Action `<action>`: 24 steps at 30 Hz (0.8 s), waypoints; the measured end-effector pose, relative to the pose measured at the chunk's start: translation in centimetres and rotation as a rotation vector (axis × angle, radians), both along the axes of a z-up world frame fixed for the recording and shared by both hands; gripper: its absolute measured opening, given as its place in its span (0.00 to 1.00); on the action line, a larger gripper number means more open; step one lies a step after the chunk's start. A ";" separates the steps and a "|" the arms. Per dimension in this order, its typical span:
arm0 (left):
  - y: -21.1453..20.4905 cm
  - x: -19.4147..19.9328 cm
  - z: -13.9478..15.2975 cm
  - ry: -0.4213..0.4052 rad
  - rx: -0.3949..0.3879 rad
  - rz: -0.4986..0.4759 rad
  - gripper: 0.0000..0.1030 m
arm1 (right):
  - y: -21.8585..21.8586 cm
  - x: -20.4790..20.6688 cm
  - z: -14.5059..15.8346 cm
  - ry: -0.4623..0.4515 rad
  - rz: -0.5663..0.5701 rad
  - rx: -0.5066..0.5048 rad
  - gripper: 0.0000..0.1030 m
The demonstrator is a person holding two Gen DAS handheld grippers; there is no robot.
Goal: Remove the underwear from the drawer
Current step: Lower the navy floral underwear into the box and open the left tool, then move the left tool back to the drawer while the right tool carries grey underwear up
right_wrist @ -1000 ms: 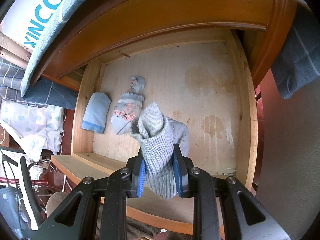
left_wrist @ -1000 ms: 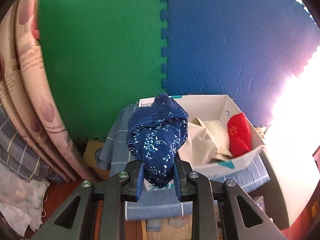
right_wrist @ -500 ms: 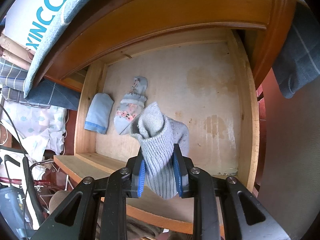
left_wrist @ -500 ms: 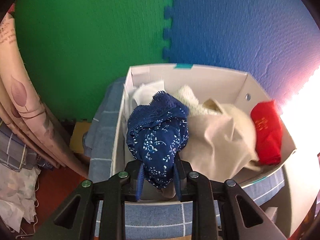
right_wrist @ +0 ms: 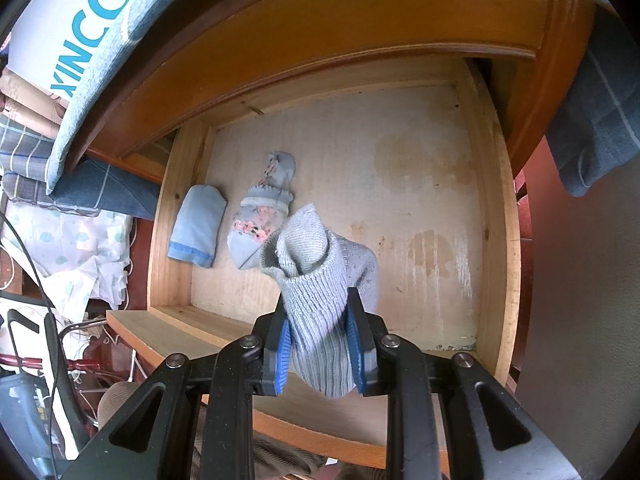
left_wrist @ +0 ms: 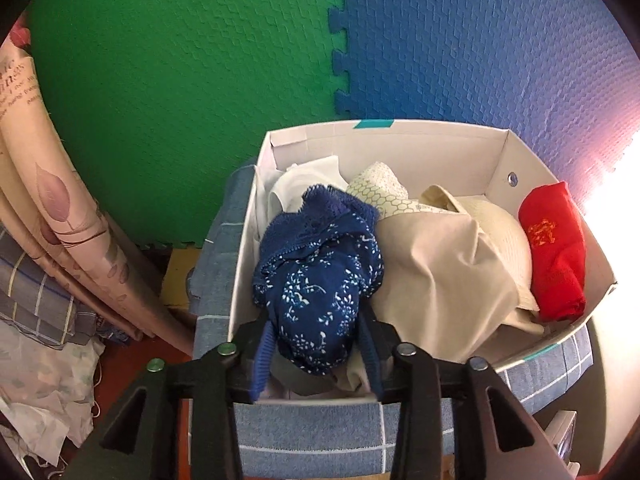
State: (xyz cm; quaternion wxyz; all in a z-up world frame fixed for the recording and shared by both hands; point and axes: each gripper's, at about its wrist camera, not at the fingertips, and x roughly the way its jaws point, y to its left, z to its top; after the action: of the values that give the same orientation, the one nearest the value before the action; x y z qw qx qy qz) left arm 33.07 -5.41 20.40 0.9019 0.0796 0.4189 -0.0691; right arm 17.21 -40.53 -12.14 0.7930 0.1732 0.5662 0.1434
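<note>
The dark blue floral underwear with lace trim (left_wrist: 320, 276) lay bunched in the white cardboard box (left_wrist: 432, 140), straight ahead between your left claw's (left_wrist: 316, 354) pads, which had just been opening and no longer pressed it. Your right claw (right_wrist: 322, 346) was clamped tight on a grey ribbed sock (right_wrist: 316, 280) above the wooden drawer (right_wrist: 496, 216), so the left was nearer to the underwear.

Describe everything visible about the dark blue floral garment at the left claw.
The blue garment is soft, crumpled navy fabric with small white sprigs and a scalloped lace edge at its far end. It lies bunched in the white box, at its left side, against the beige cloth and a white piece behind. Its near end sits between the left claw fingers, whose jaws have just been opening; the pads look clear of it.
</note>
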 end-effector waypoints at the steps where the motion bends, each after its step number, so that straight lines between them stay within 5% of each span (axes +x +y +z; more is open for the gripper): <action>1: 0.0 -0.4 0.3 -0.011 0.001 -0.004 0.43 | 0.1 0.0 0.0 0.000 0.002 0.000 0.22; 15: 1.3 -7.9 4.6 -0.170 0.006 -0.005 0.46 | 0.9 0.0 -0.1 0.008 0.003 -0.033 0.22; 24: 3.8 -14.6 0.1 -0.147 0.033 0.031 0.47 | 1.1 -0.1 0.4 -0.016 -0.005 -0.068 0.22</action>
State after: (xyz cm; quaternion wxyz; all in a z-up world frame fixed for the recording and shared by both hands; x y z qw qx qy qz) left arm 18.44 -1.65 20.46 0.9298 0.0928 0.3536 -0.0422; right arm 17.07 -39.43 -11.70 0.8034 0.1462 0.5639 0.1234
